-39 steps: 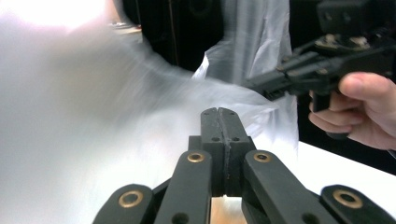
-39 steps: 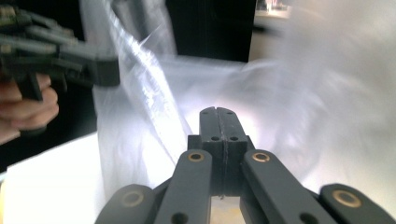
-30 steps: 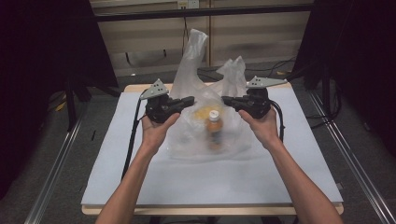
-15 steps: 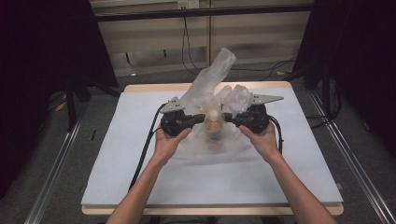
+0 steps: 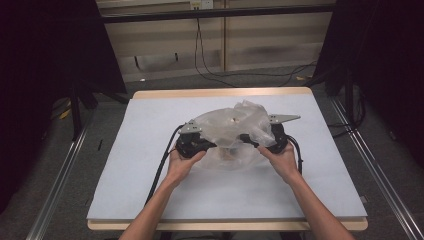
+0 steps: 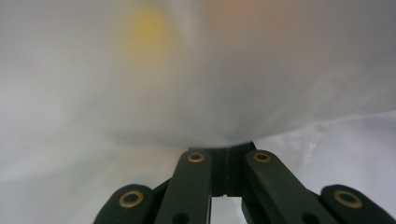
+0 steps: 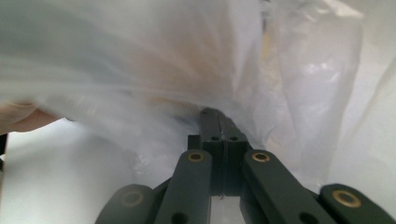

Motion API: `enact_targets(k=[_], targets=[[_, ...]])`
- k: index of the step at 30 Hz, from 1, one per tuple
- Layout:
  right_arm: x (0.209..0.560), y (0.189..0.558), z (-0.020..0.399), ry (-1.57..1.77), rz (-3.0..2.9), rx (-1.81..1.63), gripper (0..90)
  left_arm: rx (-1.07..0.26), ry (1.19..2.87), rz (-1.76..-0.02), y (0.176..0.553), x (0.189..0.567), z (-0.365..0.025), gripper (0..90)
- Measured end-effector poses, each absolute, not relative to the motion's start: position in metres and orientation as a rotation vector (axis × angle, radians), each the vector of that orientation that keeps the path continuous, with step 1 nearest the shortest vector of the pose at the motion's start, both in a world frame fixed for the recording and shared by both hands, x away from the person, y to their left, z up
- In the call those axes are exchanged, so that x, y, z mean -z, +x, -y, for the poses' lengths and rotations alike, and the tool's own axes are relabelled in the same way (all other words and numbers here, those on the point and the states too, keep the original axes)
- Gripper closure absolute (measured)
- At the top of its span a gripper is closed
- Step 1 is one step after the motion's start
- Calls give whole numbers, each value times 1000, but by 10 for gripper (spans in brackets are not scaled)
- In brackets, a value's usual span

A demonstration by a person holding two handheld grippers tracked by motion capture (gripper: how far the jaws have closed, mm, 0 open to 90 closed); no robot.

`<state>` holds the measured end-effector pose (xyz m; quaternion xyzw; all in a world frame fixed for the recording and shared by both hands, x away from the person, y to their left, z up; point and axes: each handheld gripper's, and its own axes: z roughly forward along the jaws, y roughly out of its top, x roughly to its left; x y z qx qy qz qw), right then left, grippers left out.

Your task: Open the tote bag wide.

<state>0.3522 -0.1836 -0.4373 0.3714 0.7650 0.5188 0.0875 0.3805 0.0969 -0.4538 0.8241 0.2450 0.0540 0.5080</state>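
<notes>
Looking at the high view first: clear plastic bag (image 5: 231, 131) sits mid-frame on the white desk (image 5: 150, 200), now collapsed into a low crumpled mound, where a second ago its top stood tall above the grippers. Left gripper (image 5: 202, 145) and right gripper (image 5: 252, 140) have come in from either side and meet the film at centre, hands behind them. Something orange-tinted shows through the film low in the bag, too blurred to name. Left gripper view: jaws together at bottom centre, tips (image 6: 227, 151) buried under the bag (image 6: 196, 84), looks clamped on the film; yellow blur at upper left is the contents. Right gripper view: jaws together at lower centre (image 7: 215, 122), pinching a fold of the bag (image 7: 140, 60); a bit of the other hand (image 7: 21, 119) at the left edge. My read: both ends held, top pulled down and gathered, so this is probably closing or tying off the bag. Thin film could slip out of either pinch.
</notes>
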Motion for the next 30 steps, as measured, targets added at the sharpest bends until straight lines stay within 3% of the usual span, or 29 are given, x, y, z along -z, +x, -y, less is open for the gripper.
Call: enact_targets(k=[12, 21, 23, 30], targets=[[494, 358, 175, 1169, -2457, -1272, 900, -77, 2080, -650, 384, 488, -95, 900], [491, 355, 178, 1178, -2447, -1299, 900, -62, 2053, -636, 378, 478, -105, 900], [481, 350, 188, 1168, -2388, -1453, 900, -79, 2047, -607, 370, 465, -109, 900], [454, 322, 204, 1125, -2308, -1520, 900, -98, 2004, -544, 343, 442, -121, 900]])
